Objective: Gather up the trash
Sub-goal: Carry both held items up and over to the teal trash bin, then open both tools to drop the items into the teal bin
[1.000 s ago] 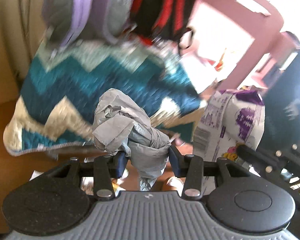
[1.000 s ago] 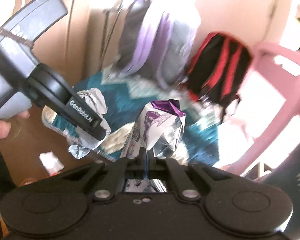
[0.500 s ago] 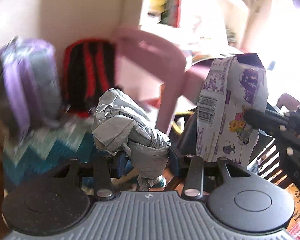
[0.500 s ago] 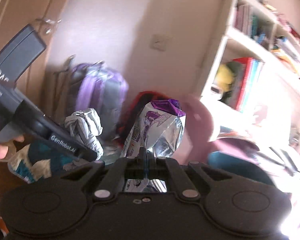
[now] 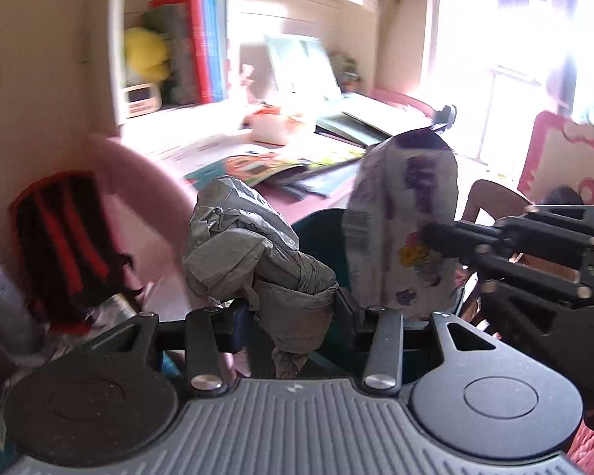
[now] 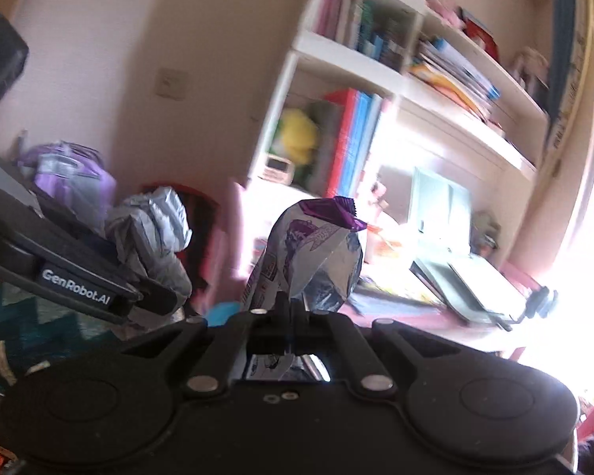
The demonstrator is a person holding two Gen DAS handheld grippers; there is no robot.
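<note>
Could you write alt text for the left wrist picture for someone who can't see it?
The left gripper clamps a crumpled grey bag. Beside it, the right gripper holds a purple-printed wrapper, with a cluttered desk behind.

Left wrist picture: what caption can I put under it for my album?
Left gripper shut on crumpled grey plastic, beside the right gripper pinching a purple snack wrapper.
</note>
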